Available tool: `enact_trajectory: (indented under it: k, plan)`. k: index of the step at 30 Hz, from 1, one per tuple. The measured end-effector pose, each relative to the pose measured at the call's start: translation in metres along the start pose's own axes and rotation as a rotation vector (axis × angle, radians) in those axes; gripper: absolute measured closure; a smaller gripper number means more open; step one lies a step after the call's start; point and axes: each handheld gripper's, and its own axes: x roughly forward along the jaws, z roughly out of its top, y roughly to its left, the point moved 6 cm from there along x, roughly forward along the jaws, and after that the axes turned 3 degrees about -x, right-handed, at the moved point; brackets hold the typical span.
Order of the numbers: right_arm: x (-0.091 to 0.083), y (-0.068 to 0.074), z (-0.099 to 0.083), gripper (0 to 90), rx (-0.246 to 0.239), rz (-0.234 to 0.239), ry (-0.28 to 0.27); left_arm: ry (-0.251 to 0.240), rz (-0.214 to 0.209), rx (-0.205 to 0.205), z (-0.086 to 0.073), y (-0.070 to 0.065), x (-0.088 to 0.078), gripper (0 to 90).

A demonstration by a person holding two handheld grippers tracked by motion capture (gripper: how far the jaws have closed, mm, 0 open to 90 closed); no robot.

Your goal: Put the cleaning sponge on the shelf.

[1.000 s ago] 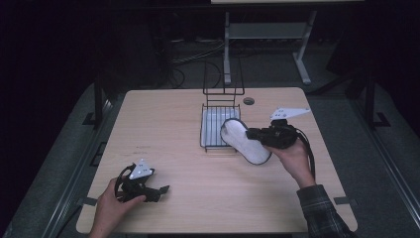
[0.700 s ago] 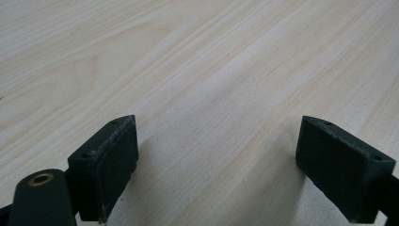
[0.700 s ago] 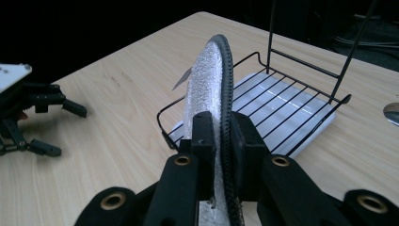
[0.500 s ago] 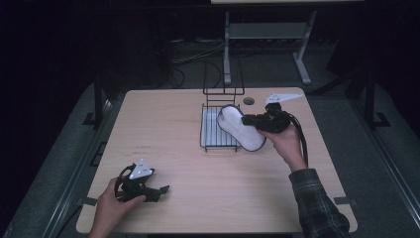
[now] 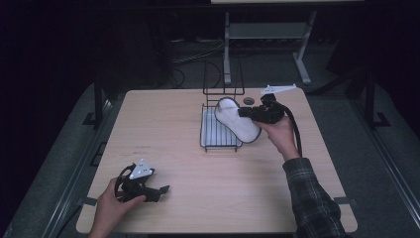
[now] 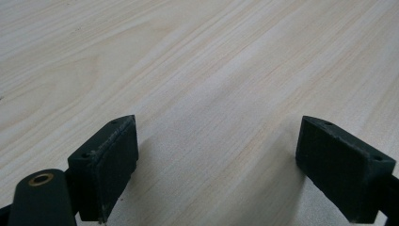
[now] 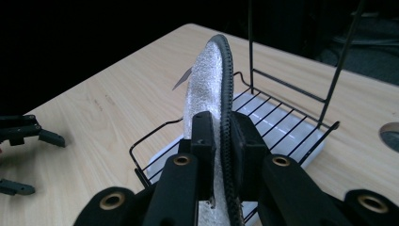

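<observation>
A white oval pad with a black rim [image 5: 236,122] stands on edge, tilted, over the black wire rack [image 5: 202,133] at mid-table. My right gripper [image 5: 243,113] is shut on the pad's edge from the right. In the right gripper view the two jaws pinch the fuzzy white pad [image 7: 207,80], with the right gripper [image 7: 220,141] above the rack [image 7: 282,123]. My left gripper [image 5: 161,191] rests on the table near the front left, held by a hand. Its jaws stand wide open with bare wood between them, as the left gripper [image 6: 216,160] view shows.
The rack has a white base tray [image 5: 218,141] and a tall wire back [image 5: 224,83]. A round hole [image 5: 248,101] lies in the tabletop behind the right hand. A metal stand [image 5: 262,34] is on the floor beyond the table.
My right gripper has carried the pad away from the person and a little left, from the rack's near right corner to over its back part. The left gripper has stayed put.
</observation>
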Motion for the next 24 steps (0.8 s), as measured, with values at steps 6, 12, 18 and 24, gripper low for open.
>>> enact_trajectory:
  k: [6, 12, 18, 24]
  plan:
    - [0.014, -0.007, 0.004, 80.3, 0.006, 0.003, 0.001, 0.0, 0.0, -0.001, 0.0, 0.0, 0.0, 12.8]
    - [0.023, -0.012, 0.001, 79.7, 0.035, 0.017, -0.003, 0.0, 0.0, 0.0, 0.0, 0.0, 0.0, 12.8]
    - [0.028, -0.013, 0.001, 78.6, 0.032, 0.015, -0.007, 0.0, 0.0, 0.0, 0.0, 0.0, 0.0, 12.8]
    - [0.034, -0.015, -0.002, 77.5, 0.035, 0.013, -0.004, 0.001, 0.0, 0.001, 0.0, 0.0, 0.0, 12.8]
